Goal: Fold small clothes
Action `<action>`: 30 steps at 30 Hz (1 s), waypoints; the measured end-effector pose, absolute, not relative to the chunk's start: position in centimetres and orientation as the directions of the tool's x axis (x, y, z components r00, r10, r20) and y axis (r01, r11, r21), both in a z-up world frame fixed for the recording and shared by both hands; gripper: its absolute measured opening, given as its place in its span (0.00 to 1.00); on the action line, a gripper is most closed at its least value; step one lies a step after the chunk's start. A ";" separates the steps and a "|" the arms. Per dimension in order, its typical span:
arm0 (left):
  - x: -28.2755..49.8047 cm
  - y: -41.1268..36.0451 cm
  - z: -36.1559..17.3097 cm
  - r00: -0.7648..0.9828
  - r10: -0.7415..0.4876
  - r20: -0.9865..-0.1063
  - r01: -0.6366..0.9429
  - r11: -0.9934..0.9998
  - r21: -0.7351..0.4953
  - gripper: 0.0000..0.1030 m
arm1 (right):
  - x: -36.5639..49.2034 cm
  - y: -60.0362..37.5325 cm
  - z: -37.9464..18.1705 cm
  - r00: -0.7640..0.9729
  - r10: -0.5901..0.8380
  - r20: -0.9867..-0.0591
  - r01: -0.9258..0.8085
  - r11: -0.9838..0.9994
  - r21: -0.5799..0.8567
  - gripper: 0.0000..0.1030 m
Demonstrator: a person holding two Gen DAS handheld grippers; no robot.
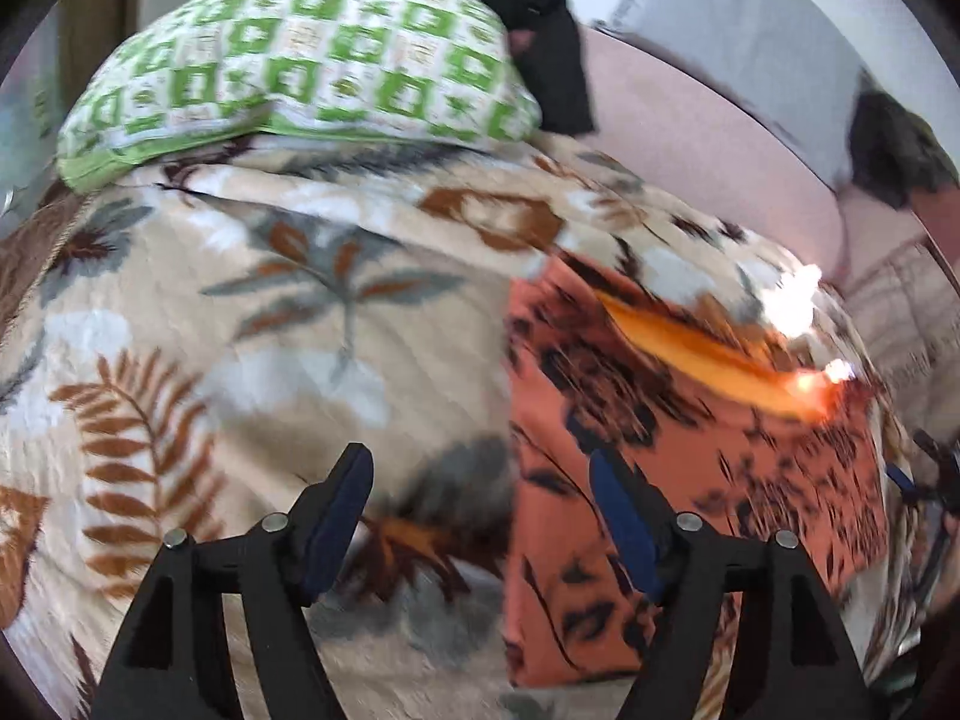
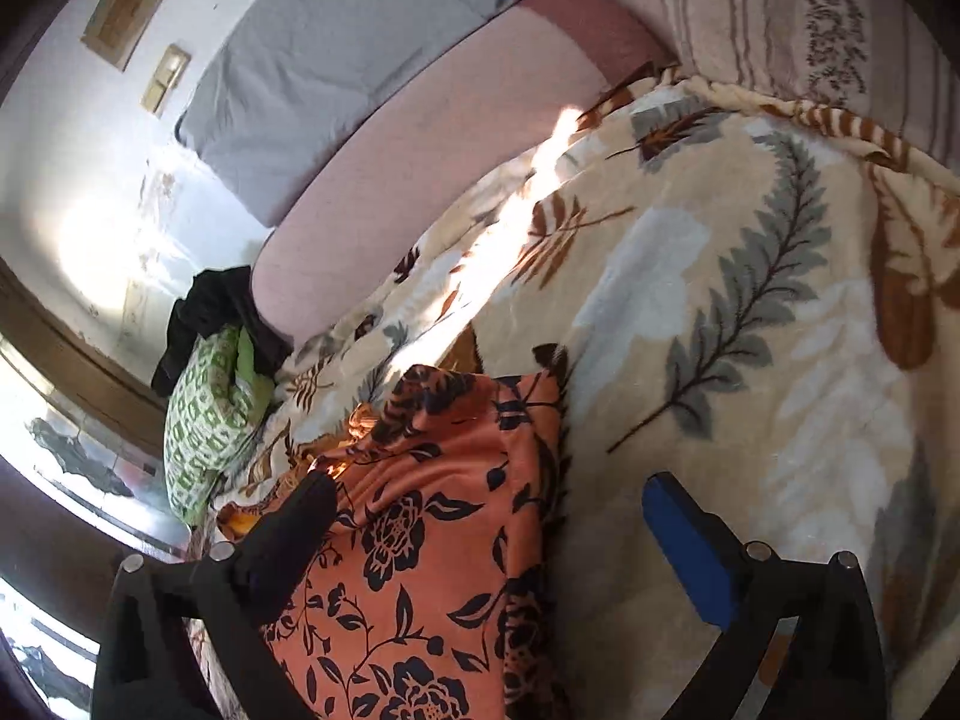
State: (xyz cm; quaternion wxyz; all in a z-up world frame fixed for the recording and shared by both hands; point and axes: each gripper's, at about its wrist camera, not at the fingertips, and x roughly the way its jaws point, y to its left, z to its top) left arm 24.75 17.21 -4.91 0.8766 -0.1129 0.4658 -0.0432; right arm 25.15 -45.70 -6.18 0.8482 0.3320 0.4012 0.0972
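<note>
An orange garment with a black flower print (image 1: 690, 450) (image 2: 432, 570) lies folded flat on a beige leaf-patterned blanket (image 1: 240, 330) (image 2: 720, 300). My left gripper (image 1: 477, 468) hangs open above the garment's left edge; its right finger (image 1: 624, 522) is over the cloth, its left finger over bare blanket. My right gripper (image 2: 486, 489) stands wide open over the same garment, and the cloth shows between its fingers without being pinched. At the far right of the left wrist view, part of the right gripper (image 1: 933, 480) shows beside the garment's edge.
A green-and-white patterned pillow (image 1: 300, 60) (image 2: 204, 438) lies at the head of the blanket, with dark clothing (image 1: 540, 30) (image 2: 204, 312) piled behind it. A pink bolster (image 1: 690, 150) (image 2: 420, 150) and a grey pillow (image 1: 750, 30) (image 2: 330, 60) line the wall side. A striped cushion (image 2: 780, 18) sits beyond.
</note>
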 end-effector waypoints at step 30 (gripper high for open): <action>10.4 13.7 -7.0 0.409 -0.223 -0.885 -0.045 0.964 -0.263 0.33 | 10.1 -38.4 -10.8 0.296 0.483 -0.824 0.045 0.855 0.517 0.54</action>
